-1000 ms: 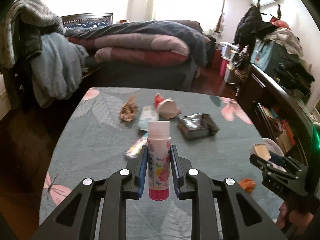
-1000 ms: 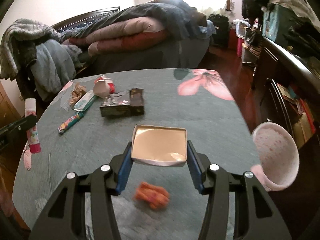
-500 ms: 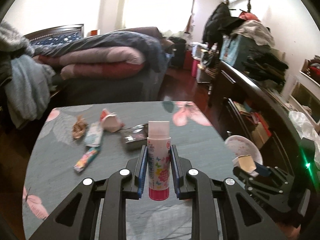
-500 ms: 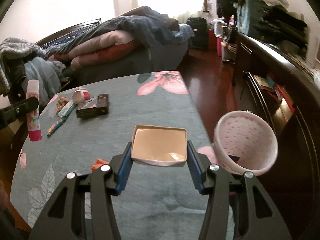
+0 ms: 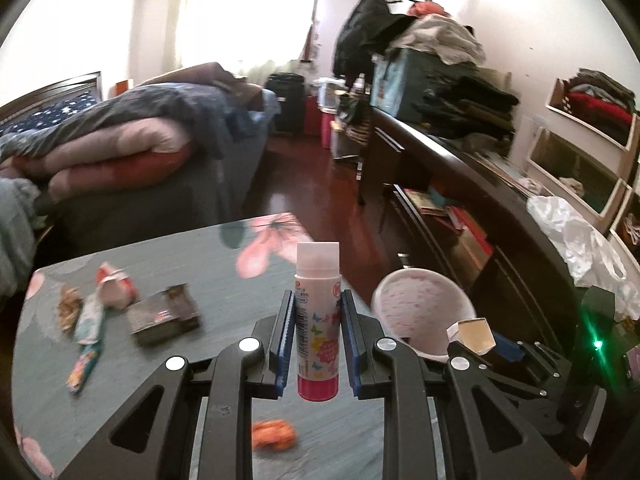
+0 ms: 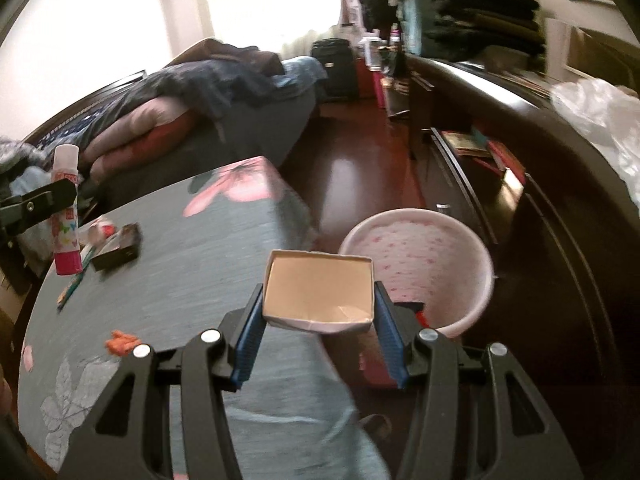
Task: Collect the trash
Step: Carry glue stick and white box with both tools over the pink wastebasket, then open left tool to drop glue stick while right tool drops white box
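Observation:
My left gripper (image 5: pixel 317 336) is shut on an upright pink and white glue stick (image 5: pixel 317 316), held above the table; it also shows in the right wrist view (image 6: pixel 66 210). My right gripper (image 6: pixel 318 320) is shut on a small open paper box (image 6: pixel 318 292), held over the table's right edge beside the pink waste bin (image 6: pixel 420 268). The box (image 5: pixel 474 334) and the bin (image 5: pixel 420 312) show at the right of the left wrist view.
On the floral table (image 5: pixel 224 264) lie a dark wrapper box (image 5: pixel 164 316), a crumpled carton (image 5: pixel 114 288), several small wrappers (image 5: pixel 86 344) and an orange scrap (image 5: pixel 274 434). A dark sideboard (image 6: pixel 560 208) stands right of the bin, a bed (image 5: pixel 120 152) behind.
Both grippers have swung right with their loads. The bin has come nearer and now sits just beyond the paper box; the table trash has shifted left in both views.

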`<act>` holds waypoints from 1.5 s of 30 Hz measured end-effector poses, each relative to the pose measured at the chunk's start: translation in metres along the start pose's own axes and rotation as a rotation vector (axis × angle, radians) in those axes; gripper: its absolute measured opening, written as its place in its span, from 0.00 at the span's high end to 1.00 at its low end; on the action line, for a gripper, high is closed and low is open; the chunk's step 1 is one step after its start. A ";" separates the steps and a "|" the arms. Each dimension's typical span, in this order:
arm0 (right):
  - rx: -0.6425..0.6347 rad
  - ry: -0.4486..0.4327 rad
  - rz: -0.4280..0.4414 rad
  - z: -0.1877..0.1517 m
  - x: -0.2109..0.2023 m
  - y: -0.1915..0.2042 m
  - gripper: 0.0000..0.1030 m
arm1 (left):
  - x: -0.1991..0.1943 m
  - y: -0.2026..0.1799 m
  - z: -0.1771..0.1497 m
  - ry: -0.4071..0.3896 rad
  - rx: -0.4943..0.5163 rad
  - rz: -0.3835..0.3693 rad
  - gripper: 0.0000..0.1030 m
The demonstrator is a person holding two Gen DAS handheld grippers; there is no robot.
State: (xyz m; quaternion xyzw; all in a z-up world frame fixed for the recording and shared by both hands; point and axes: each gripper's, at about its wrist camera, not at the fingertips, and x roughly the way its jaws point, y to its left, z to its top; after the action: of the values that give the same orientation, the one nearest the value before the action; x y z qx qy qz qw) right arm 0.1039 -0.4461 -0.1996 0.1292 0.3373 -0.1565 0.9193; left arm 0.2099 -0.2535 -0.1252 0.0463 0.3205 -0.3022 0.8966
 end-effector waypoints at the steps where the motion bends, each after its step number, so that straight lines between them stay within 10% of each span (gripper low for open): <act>1: 0.010 -0.003 -0.011 0.001 0.000 -0.007 0.50 | 0.004 -0.006 0.002 0.001 0.009 -0.010 0.78; 34: 0.140 0.024 -0.160 0.006 0.127 -0.132 0.47 | 0.219 -0.142 0.024 0.283 0.151 -0.229 0.78; 40: 0.124 0.031 -0.155 0.005 0.145 -0.130 0.36 | 0.210 -0.135 0.035 0.198 0.133 -0.192 0.23; 45: 0.130 0.014 -0.149 0.005 0.142 -0.132 0.25 | 0.198 -0.128 0.044 0.145 0.135 -0.173 0.18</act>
State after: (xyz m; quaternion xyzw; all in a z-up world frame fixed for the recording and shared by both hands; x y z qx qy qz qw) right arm 0.1603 -0.5974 -0.3074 0.1642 0.3415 -0.2453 0.8923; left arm 0.2822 -0.4708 -0.1957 0.1006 0.3660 -0.3952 0.8365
